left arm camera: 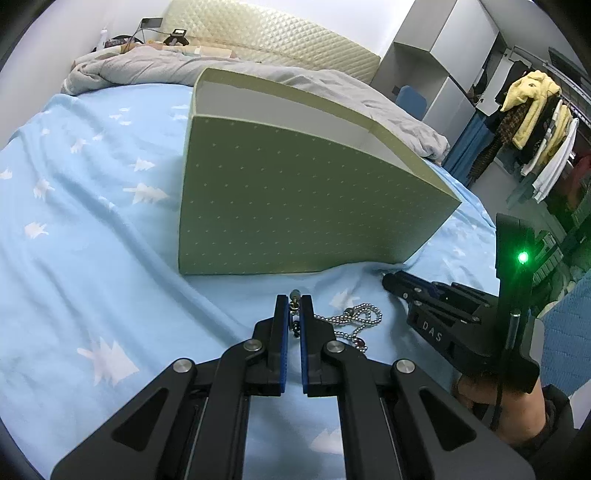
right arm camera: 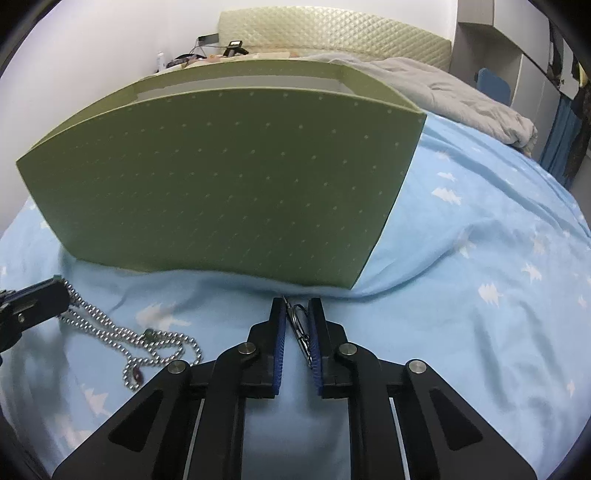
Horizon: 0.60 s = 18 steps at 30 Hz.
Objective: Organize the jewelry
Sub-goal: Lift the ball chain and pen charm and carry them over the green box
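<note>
The green box (left arm camera: 295, 192) stands open on the blue bedsheet (left arm camera: 92, 221); its inside is hidden in both views. The left gripper (left arm camera: 294, 301), angled down, is closed on the end of the ball-chain necklace (left arm camera: 354, 317) lying before the box. The right gripper (right arm camera: 296, 308) pinches a wire earring (right arm camera: 301, 328). Only the left view shows the hand (left arm camera: 480, 391) holding it.

grey duvet (left arm camera: 258, 79) | quilted headboard (left arm camera: 266, 33) | hanging clothes (left arm camera: 535, 122)

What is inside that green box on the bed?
Only white inner walls show above the rim of the green box. Its tall front side hides the floor, so any contents cannot be seen in either view.
</note>
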Motion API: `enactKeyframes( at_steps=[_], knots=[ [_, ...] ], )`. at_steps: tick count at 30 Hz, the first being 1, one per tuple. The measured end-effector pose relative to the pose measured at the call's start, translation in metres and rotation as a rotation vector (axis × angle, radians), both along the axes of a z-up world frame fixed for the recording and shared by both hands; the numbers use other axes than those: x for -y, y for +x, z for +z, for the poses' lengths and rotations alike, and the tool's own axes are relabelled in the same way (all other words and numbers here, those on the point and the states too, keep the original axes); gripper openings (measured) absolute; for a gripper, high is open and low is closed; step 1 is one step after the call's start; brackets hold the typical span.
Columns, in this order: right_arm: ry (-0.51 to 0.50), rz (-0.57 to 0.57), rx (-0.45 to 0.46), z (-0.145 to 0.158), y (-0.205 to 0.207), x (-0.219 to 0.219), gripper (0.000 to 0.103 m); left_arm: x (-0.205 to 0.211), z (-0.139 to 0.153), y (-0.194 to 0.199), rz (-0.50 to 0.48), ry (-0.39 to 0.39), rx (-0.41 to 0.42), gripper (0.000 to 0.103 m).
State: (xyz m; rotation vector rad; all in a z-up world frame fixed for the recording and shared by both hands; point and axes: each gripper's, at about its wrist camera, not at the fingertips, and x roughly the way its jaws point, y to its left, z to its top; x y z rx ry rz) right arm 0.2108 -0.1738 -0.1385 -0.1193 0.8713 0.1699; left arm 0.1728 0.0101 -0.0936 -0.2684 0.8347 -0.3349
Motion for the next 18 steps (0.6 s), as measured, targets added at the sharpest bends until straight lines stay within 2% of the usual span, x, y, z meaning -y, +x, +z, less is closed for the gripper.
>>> enactKeyframes(
  at_steps=[6,8,10,18],
  knots=[
    [-0.026,0.041,-0.028,-0.001,-0.003,-0.002,0.011,0.0,0.001,0.001,0.0,-0.003,-0.001,0.005],
    [-0.028,0.049,-0.028,-0.002,-0.006,-0.003,0.008,0.0,0.001,0.001,0.0,-0.005,-0.001,0.005],
    [-0.021,0.052,-0.029,0.002,-0.008,-0.004,0.005,0.0,0.002,0.001,-0.001,-0.008,-0.001,0.005],
    [0.063,0.012,-0.003,0.03,-0.032,0.004,0.004,0.009,0.023,-0.008,-0.031,0.005,0.021,0.005]
  ],
)
